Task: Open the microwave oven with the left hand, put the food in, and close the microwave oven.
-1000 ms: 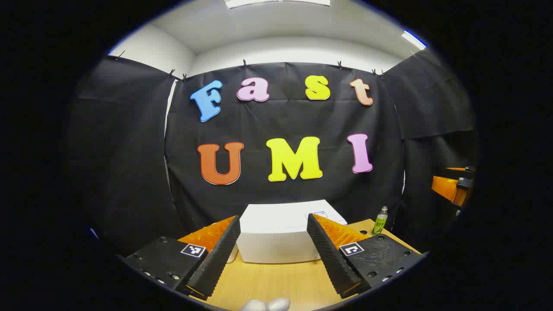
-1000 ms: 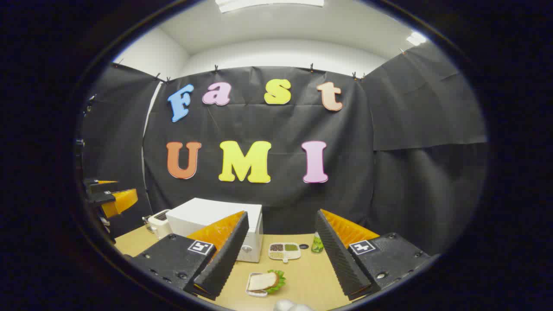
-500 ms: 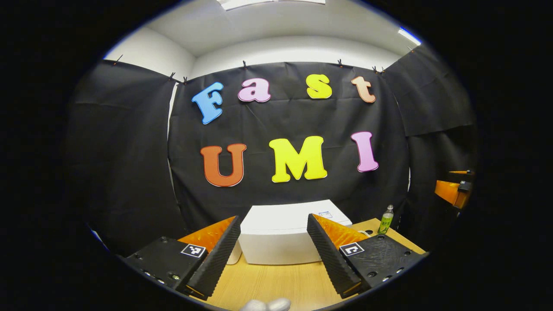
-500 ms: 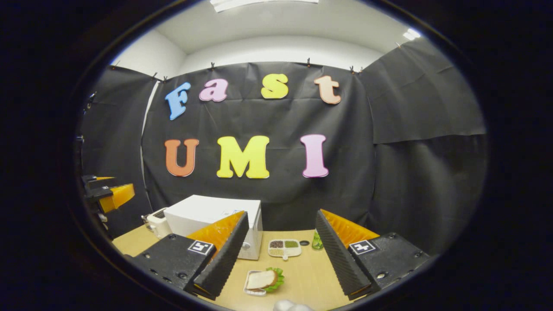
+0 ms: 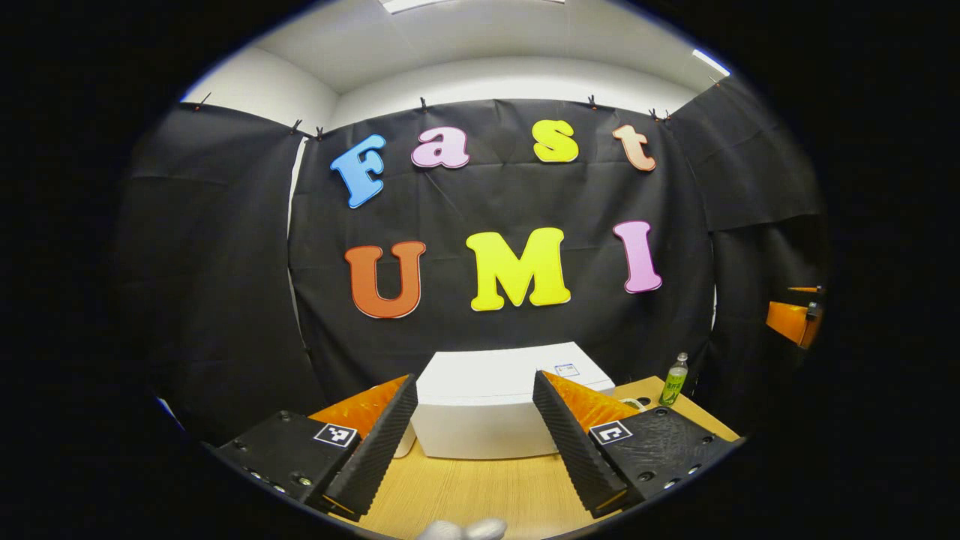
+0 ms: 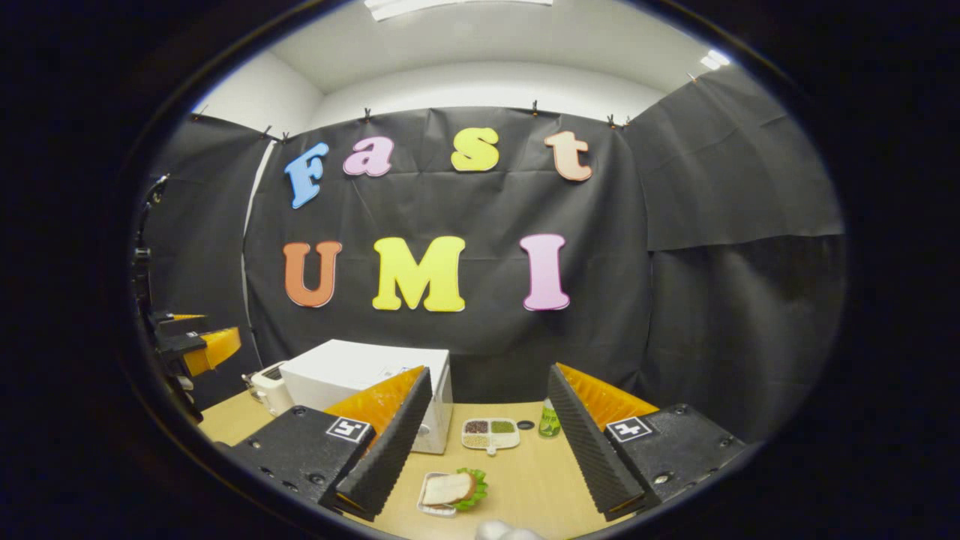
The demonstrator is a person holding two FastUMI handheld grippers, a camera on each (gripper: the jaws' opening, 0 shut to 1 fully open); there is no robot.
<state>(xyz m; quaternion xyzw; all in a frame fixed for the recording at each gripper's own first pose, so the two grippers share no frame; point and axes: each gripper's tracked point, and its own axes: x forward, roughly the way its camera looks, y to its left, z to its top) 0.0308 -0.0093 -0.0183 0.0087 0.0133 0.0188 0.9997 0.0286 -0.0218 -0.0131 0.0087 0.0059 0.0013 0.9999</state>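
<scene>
While both tools gape wide and empty, my left tool faces the shut microwave at lower centre; next I judge it must reach the door.

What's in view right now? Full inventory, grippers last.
microwave oven: 1, white, table's left, door shut
toaster: 1, white, left of the microwave
sandwich: 1, bread with lettuce, on a small tray, front of table
divided tray: 1, white, right of the microwave
bottle: 1, green, right of the divided tray
table: 1, light wood
left gripper: 1, black and orange, open
right gripper: 1, black and orange, open
</scene>
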